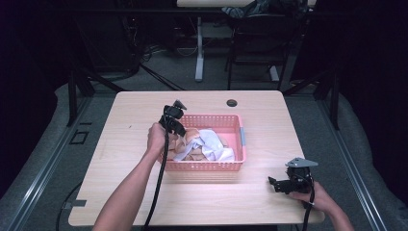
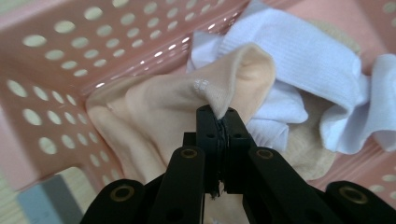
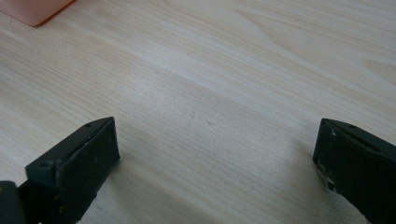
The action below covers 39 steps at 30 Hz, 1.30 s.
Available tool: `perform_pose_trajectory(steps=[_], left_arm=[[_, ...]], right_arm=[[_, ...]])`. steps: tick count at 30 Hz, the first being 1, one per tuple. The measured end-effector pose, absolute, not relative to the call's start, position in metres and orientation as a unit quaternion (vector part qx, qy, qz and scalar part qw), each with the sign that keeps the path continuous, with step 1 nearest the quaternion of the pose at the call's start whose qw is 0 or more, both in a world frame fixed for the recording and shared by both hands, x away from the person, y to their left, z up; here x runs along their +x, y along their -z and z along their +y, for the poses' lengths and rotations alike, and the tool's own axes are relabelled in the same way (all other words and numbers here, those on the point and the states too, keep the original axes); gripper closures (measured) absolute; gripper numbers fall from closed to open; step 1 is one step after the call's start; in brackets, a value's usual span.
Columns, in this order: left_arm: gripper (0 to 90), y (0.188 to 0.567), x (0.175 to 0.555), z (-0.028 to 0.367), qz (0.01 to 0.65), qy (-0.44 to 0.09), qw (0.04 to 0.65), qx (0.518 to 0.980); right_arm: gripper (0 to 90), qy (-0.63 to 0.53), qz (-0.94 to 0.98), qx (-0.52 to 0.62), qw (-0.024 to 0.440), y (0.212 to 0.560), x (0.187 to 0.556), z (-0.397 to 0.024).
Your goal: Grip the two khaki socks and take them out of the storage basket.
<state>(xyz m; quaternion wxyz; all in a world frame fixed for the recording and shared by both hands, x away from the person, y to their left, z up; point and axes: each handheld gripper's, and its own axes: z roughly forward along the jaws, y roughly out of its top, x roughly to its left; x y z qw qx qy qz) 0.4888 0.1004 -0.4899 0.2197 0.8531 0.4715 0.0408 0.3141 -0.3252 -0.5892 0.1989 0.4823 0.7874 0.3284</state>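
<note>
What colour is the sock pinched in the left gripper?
Pale peach sock, clearest in the left gripper view.

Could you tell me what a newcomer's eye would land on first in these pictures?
Most likely the pink basket in the middle of the wooden table, heaped with white and peach socks. Next, the left gripper, shut on a fold of a peach sock at the basket's left end. The right gripper rests open over bare wood, near the table's front right corner.
</note>
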Motion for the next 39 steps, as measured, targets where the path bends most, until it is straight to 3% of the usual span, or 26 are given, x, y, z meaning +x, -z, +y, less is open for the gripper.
perform_pose_trajectory(steps=[39], left_arm=[[88.0, 0.375, 0.474, 0.132, 0.438, -0.095, 0.283, 0.848]], right_arm=[[0.0, -0.327, 0.788, 0.481, 0.2, 0.589, 0.314, -0.325]])
